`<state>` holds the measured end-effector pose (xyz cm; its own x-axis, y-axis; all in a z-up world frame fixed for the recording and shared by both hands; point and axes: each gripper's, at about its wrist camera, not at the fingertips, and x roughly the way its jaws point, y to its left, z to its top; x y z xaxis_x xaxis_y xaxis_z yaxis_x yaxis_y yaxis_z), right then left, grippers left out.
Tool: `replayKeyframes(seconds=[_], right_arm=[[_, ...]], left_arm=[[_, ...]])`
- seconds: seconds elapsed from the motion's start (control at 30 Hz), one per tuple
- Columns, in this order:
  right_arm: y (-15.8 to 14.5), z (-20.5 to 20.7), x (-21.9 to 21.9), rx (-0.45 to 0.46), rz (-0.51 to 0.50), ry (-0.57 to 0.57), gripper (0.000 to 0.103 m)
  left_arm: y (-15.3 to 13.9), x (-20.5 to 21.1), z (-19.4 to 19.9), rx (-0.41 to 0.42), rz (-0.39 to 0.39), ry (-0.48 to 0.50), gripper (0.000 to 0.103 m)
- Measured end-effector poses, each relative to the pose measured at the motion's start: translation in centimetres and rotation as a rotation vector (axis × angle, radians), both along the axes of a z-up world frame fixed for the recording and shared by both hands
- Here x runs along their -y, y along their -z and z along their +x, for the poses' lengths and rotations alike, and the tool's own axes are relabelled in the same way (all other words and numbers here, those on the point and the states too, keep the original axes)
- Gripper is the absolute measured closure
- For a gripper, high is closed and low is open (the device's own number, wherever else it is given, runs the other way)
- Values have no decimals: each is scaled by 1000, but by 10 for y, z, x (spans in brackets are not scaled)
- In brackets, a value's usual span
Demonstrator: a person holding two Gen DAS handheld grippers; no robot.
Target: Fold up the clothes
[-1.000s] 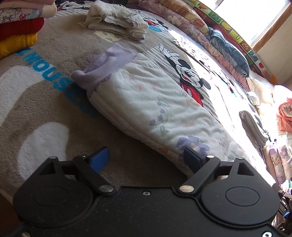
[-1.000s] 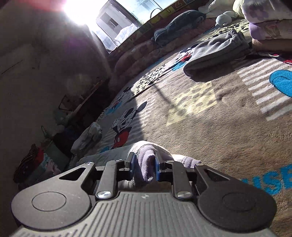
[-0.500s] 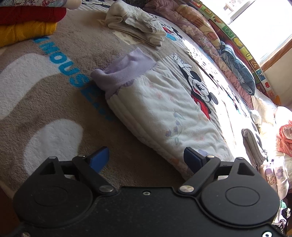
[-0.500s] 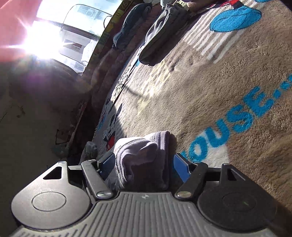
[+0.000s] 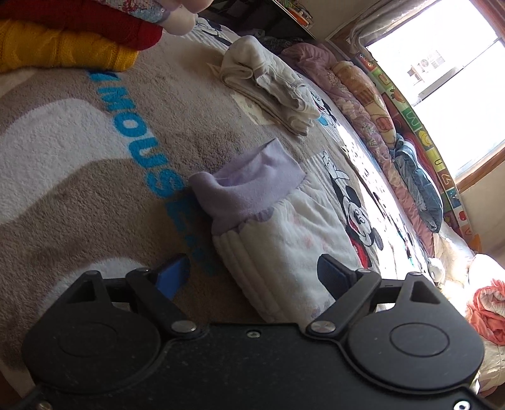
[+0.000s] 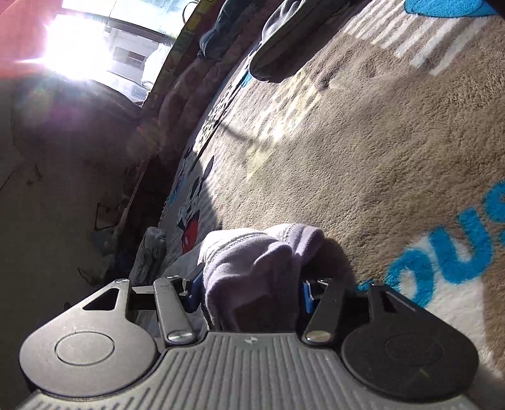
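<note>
Operator: Compare with one second ago. Report changes.

Inspector: Right gripper (image 6: pixel 249 291): then clamped tight on the lilac band (image 6: pixel 252 261), now released, jaws well apart. Left gripper (image 5: pixel 252 274): brought nearer to the folded garment (image 5: pixel 284 246), spread unchanged.

Operator: State present setting, right side.

Inspector: Jaws parted to a medium gap. Lilac band bunched upright between the blue pads (image 6: pixel 193 290), filling most of the gap, not squeezed flat. No grip on it.

Operator: State present setting, left side.

Inspector: Jaws at wide spread, holding nothing. One pad over bare blanket (image 5: pixel 94 189), the other over the white quilted body of the garment. Contact with the cloth: cannot tell.

Operator: Locate the garment.

Inspector: Flat on the blanket, folded into a long narrow pack. Layered edges turned toward the left gripper, lilac band at the far end. Just beside the blue lettering (image 5: pixel 164 186) on one side and the printed mouse (image 5: pixel 356 217) on the other.

Operator: List surroundings.

Inspector: Cream folded pile (image 5: pixel 271 94) farther back, well apart from the garment. Yellow knit (image 5: pixel 63 50) at the far left, red knit (image 5: pixel 79 22) stacked on it. Window (image 5: pixel 457 79) beyond the blanket's far edge. Grey folded piece (image 6: pixel 293 38) far up the blanket in the right wrist view.
</note>
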<state>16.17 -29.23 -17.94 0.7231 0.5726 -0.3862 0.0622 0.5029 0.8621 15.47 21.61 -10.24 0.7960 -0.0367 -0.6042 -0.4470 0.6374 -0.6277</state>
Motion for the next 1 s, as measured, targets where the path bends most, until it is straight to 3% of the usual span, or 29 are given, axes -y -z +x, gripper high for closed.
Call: replayKeyframes(seconds=[0.13,0.33,0.37,0.73,0.83,0.93,1.0], right_arm=[[-3,0,6,50,-15,0,66],[-30,15,16,149,-42,-3,70],[-36,18,18,167,-51,-2,70],[-77,62,80,308,-174,105,71],[-75,77,93,313,-236,126,71],[-54,96,98,249,-322,123,70],[-37,104,97,179,-392,120,65]], left_arm=[[0,-3,15,2,17,-12,15],[-12,12,45,15,130,54,63],[-15,14,49,26,134,68,67],[-49,68,124,251,118,260,72],[-37,77,144,233,109,287,72],[-17,85,155,184,122,306,72],[-4,88,159,108,145,325,70]])
